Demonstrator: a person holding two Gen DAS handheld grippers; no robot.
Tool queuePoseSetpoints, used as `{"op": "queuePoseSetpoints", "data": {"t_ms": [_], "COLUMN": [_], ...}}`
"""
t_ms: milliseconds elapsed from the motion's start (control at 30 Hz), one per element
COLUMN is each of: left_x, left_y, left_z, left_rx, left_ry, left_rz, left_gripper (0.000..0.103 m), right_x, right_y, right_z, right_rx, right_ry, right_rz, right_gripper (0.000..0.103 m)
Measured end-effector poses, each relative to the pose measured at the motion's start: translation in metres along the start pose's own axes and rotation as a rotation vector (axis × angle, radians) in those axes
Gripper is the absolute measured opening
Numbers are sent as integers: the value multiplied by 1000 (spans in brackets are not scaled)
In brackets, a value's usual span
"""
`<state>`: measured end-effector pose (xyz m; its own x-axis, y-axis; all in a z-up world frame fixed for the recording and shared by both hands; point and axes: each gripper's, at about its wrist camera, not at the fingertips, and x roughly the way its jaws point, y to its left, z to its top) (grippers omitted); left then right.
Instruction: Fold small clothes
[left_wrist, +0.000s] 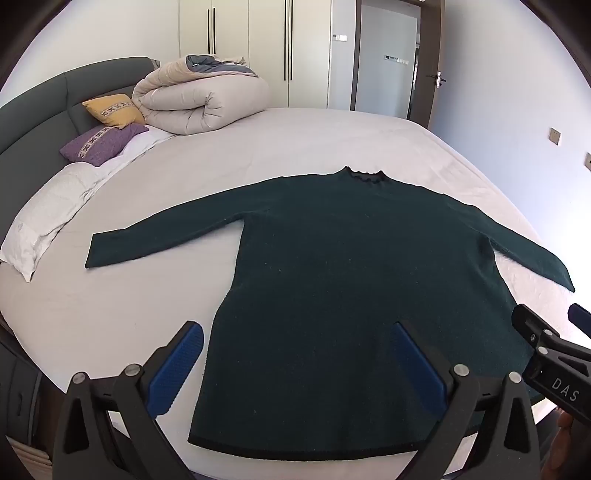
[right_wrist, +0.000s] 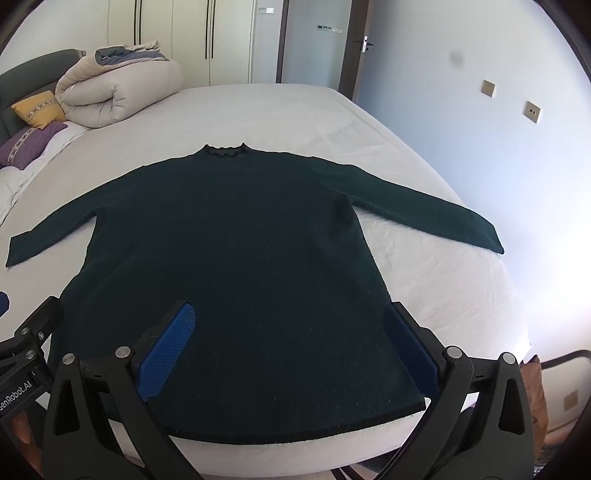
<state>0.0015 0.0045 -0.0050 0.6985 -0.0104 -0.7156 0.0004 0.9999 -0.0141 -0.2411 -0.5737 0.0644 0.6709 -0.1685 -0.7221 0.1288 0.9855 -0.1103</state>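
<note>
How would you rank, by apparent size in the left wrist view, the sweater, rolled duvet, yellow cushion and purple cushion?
1. Sweater
2. Rolled duvet
3. Purple cushion and yellow cushion: too alike to rank.
The sweater lies nearest the camera, which inflates it.

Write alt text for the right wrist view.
A dark green long-sleeved knit sweater lies flat, sleeves spread, on a white-sheeted bed. The right tongs hover open above its hem; a rolled beige duvet sits by the headboard.
</note>
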Motion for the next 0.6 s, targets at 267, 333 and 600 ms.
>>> {"op": "queuePoseSetpoints", "data": {"t_ms": [267, 333, 600], "left_x": [-2, -2, 2], "left_y": [-2, -2, -1], "left_z": [0, -1, -3], "left_rx": [-4, -5, -6], "left_ry": [1, 2, 6], "left_rz": [-1, -2, -6], "left_gripper": [103, 103, 103], "right_x": [0, -1, -1], "right_y": [1, 2, 3], "right_z": [0, -1, -2], "right_rx": [-5, -6, -8], "right_ry": [-2, -4, -4], "right_rz": [-2, -5, -5], "right_gripper": [103, 103, 103]}}
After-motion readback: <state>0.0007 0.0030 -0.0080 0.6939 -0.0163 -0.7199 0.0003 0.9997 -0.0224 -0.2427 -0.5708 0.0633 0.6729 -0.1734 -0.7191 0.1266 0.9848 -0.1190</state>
